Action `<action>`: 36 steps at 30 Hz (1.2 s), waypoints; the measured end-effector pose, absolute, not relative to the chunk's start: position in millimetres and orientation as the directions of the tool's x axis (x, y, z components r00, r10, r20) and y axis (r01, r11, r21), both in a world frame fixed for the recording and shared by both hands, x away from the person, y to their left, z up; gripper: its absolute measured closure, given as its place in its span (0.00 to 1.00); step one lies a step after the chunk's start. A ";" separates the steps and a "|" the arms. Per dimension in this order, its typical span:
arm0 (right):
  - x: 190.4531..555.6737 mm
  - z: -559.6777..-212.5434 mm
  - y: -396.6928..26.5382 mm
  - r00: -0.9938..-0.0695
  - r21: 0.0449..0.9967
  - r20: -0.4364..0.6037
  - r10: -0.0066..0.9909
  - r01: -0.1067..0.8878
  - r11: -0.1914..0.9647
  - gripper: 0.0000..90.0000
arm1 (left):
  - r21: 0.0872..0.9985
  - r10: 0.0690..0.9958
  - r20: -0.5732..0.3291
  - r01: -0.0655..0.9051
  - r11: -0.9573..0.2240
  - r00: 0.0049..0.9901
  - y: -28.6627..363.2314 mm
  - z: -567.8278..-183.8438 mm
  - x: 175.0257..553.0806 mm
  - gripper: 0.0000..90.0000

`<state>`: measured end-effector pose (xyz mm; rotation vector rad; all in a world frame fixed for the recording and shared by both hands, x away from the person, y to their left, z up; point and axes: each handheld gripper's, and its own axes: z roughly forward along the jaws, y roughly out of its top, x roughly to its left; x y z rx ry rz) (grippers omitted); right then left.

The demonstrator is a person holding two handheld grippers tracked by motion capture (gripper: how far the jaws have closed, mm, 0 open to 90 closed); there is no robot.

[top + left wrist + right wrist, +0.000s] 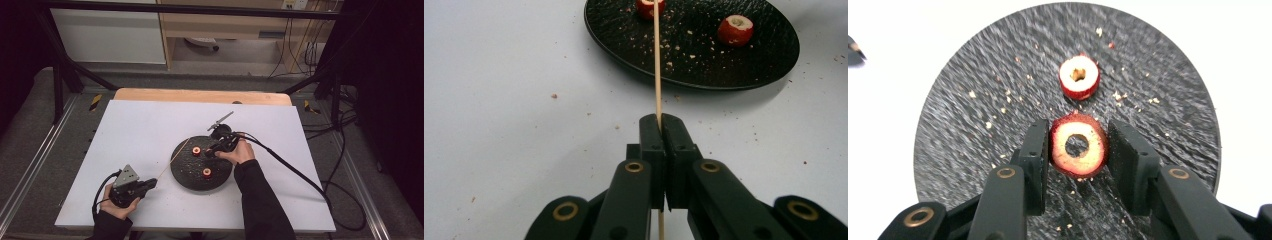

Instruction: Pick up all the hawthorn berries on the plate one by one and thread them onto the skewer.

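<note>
White tabletop (140, 130), black round plate (182, 170) right of centre, crumbs scattered on it and on the surface near it. Two red rings with pale cut faces and a centre hole lie on the plate: near ring (1078, 145) and far ring (1079, 76) in the right gripper view, well apart from each other. Right tongs (1077, 150) are over the plate, jaws spread to either side of the near ring; the left jaw is touching or just beside its skin, the right jaw stands a little off with a visible gap. In the high view the right tongs (216, 149) sit at the plate's upper right, hand behind them, cable trailing off to the right. Left tongs (660, 125) are pressed together on a thin wooden skewer (657, 60), pinching it near its lower end. The skewer runs straight ahead from the jaws, over the plate rim, to a ring (650, 7) at the top edge of the left gripper view; whether its tip touches that ring cannot be told. In the high view the left tongs (150, 184) rest low on the tabletop left of the plate, the skewer slanting up toward it.
</note>
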<state>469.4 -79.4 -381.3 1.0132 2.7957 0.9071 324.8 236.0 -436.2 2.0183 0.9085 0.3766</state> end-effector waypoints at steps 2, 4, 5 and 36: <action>466.1 -378.7 -83.6 -0.773 0.555 0.171 0.611 0.588 0.588 0.69 | 0.814 0.723 -0.072 0.459 -0.355 0.687 235.9 -436.0 324.5 0.98; 462.1 -377.5 -88.9 -0.760 0.581 0.187 0.622 0.596 0.554 0.69 | 0.816 0.725 -0.073 0.459 -0.351 0.684 235.7 -436.0 324.3 0.98; 459.8 -377.4 -91.7 -0.755 0.593 0.196 0.625 0.599 0.538 0.69 | 0.817 0.726 -0.073 0.458 -0.349 0.684 235.6 -436.1 324.3 0.98; 414.8 -411.6 -141.2 -0.525 0.798 0.527 0.668 0.575 -0.178 0.70 | 0.840 0.733 -0.092 0.448 -0.306 0.674 214.8 -438.8 318.6 0.98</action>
